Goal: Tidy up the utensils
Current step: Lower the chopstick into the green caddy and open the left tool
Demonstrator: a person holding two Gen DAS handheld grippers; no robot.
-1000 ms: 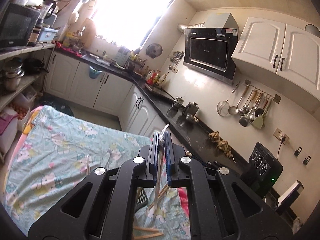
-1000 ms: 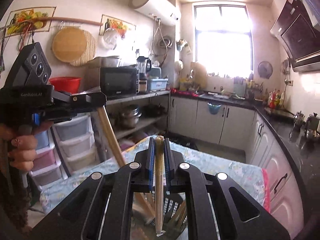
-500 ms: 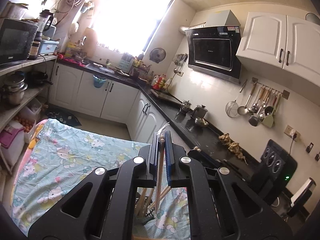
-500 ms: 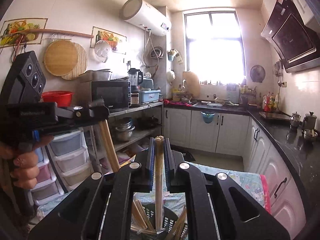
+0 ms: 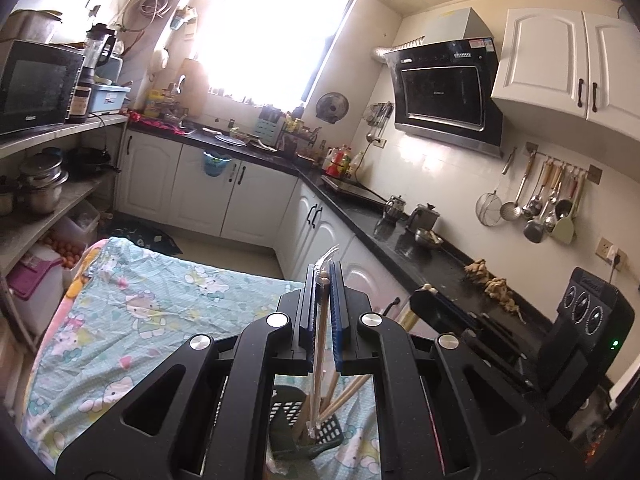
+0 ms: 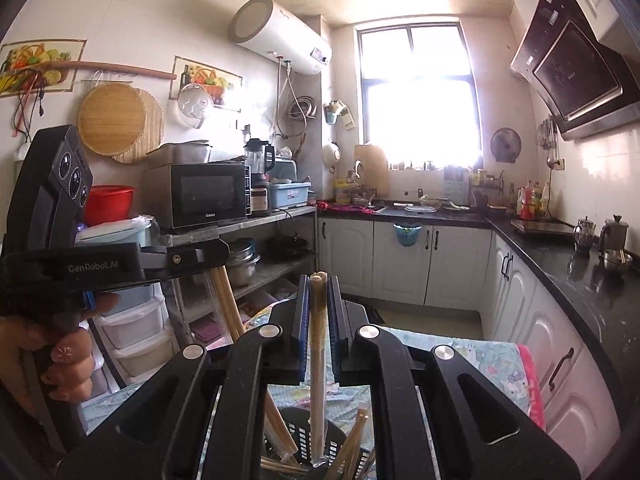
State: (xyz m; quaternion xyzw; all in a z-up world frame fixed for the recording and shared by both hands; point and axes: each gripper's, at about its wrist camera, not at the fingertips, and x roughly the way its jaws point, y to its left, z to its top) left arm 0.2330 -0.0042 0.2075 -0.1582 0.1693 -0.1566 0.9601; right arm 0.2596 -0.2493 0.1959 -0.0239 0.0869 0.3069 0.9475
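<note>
Lowering two wrapped chopstick pairs at once, I have my left gripper (image 5: 324, 320) clenched on one sleeved pair (image 5: 320, 344) and my right gripper (image 6: 319, 332) clenched on another (image 6: 317, 360). Both hang upright over the dark slotted holder (image 5: 298, 420) on the cartoon-print cloth (image 5: 132, 304), their lower tips already dipping among the chopsticks (image 6: 352, 440) standing inside. I judge this the drop-in step; next I should sink them further into the holder, then let go.
</note>
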